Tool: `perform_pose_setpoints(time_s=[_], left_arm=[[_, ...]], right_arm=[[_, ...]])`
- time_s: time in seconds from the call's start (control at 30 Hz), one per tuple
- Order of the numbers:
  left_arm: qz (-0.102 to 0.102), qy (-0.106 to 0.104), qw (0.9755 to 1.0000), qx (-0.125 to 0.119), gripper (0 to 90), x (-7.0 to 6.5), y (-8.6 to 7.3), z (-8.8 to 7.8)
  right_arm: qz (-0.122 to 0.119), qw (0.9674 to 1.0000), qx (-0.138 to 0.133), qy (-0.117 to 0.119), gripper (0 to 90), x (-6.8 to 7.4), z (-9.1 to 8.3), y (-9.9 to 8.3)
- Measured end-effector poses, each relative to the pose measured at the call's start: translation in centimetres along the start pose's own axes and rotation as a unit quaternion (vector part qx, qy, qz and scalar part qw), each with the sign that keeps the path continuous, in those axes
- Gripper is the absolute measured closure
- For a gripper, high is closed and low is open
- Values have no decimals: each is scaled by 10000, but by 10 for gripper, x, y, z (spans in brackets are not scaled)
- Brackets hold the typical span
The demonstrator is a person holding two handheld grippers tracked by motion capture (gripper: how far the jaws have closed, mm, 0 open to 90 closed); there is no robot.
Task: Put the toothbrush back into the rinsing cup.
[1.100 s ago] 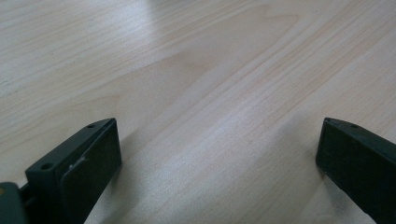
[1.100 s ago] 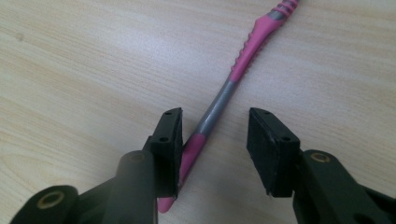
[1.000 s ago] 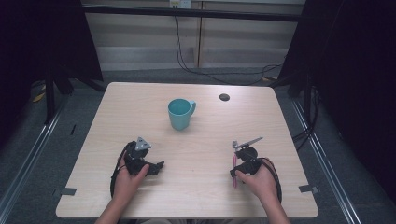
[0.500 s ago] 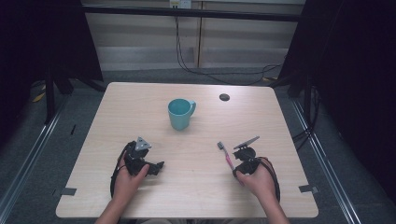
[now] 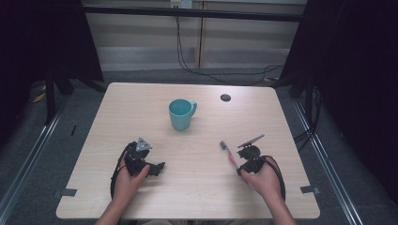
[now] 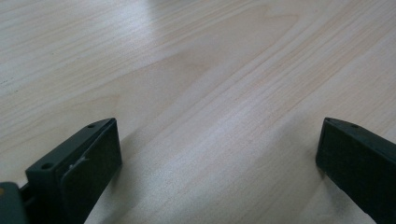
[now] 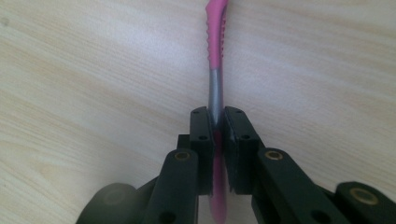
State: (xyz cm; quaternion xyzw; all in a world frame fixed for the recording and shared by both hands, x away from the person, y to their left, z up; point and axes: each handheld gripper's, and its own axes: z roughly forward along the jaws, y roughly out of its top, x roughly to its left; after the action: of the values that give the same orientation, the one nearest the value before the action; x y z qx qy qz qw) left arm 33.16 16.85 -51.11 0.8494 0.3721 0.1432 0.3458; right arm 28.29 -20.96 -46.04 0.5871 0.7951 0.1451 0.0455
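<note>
**One camera overhead, two down at the tabletop**

The high view hangs above the near edge, looking forward and down over the whole table (image 5: 197, 187). The left gripper view skims bare wood close up between its jaws. The right gripper view sits just as close, looking along a toothbrush (image 7: 215, 51) that also shows from above.

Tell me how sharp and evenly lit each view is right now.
High view: table evenly lit, surroundings dark. Left gripper view: pale glare at the top, soft shadows beside the left tongs. Right gripper view: toothbrush sharp, right tongs blurring toward the bottom.
</note>
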Motion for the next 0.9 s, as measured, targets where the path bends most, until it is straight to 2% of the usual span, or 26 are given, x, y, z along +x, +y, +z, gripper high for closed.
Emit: perform_pose_setpoints(time_s=[0.23, 0.4, 0.47, 0.63, 0.73, 0.87, 0.9], left_arm=[[54, -9, 10000, -38, 17, 1, 1, 0], [56, -60, 9999, -137, 148, 2, 3, -1], [75, -85, 9999, -105, 152, 2, 4, -1], [-24, -203, 9998, -91, 157, 1, 7, 0], [-153, -420, 9990, -65, 160, 2, 9, -1], [-204, -474, 9986, -127, 159, 2, 13, -2], [-337, -655, 9972, -160, 159, 3, 16, -3]], right_arm=[[59, 9994, -330, 81, 829, -5, -10, 2], [77, 9980, -587, 233, 829, -5, -14, 3], [62, 9974, -673, 243, 829, -4, -13, 4], [53, 9957, -885, 278, 829, -3, -12, 4], [41, 9940, -1018, 387, 829, -3, -11, 5], [52, 9931, -1081, 448, 829, -1, -11, 6], [60, 9926, -1128, 457, 829, 0, -11, 7]])
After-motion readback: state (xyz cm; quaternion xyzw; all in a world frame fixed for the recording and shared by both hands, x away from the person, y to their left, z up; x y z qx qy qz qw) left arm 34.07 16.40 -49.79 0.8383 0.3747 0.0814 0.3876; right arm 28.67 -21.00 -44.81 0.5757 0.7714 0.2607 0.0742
